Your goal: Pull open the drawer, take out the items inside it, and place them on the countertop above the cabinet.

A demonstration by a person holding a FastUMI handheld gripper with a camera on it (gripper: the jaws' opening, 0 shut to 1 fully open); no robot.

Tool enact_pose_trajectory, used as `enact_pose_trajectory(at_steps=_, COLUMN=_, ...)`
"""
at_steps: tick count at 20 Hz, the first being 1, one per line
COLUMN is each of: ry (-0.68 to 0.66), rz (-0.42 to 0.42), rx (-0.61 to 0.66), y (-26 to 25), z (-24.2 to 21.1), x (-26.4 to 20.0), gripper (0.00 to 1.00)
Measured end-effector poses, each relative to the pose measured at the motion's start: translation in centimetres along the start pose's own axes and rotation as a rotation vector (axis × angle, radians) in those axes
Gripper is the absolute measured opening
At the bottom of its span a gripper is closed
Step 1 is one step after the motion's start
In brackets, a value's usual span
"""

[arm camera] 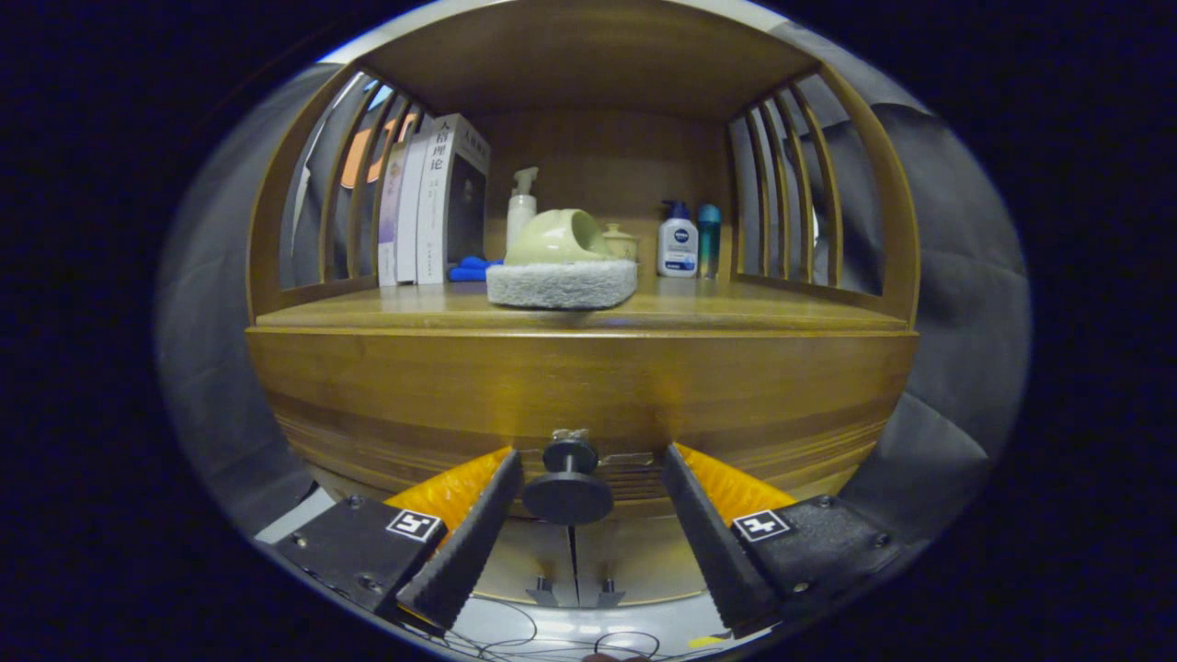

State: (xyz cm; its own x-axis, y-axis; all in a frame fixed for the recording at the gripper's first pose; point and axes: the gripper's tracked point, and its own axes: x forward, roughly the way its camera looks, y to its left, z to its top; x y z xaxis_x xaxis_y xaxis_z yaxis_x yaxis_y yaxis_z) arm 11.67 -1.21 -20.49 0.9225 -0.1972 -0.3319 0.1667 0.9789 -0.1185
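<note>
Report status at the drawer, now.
Gripper open, fingers straddling the drawer knob, not touching. Drawer shut. Nothing in the way.

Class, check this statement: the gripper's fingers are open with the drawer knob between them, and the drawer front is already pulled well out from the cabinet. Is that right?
Not quite. In the gripper view the gripper is open with the drawer knob between its fingers, neither touching it, but the drawer front is still closed, flush under the countertop, not pulled out.
</note>
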Motion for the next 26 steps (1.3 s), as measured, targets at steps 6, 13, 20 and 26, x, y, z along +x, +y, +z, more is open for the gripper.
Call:
enact_pose_trajectory(at_steps=6, ry=0.088, rz=0.058, rx=0.136, y=0.7, z=0.9, x=-1.2, gripper=0.99)
enact_pose_trajectory(at_steps=13, ry=-0.076, rz=0.148, rx=0.07, y=1.2, z=5.8, x=-10.6, gripper=0.99)
enact_pose_trajectory(at_steps=20, ry=-0.21, rz=0.215, rx=0.102, y=-0.3, z=12.5, x=-19.7, gripper=0.99)
enact_pose_trajectory(at_steps=26, ry=-0.281, rz=0.251, rx=0.055, y=-1.5, z=15.0, x=-24.5, gripper=1.0)
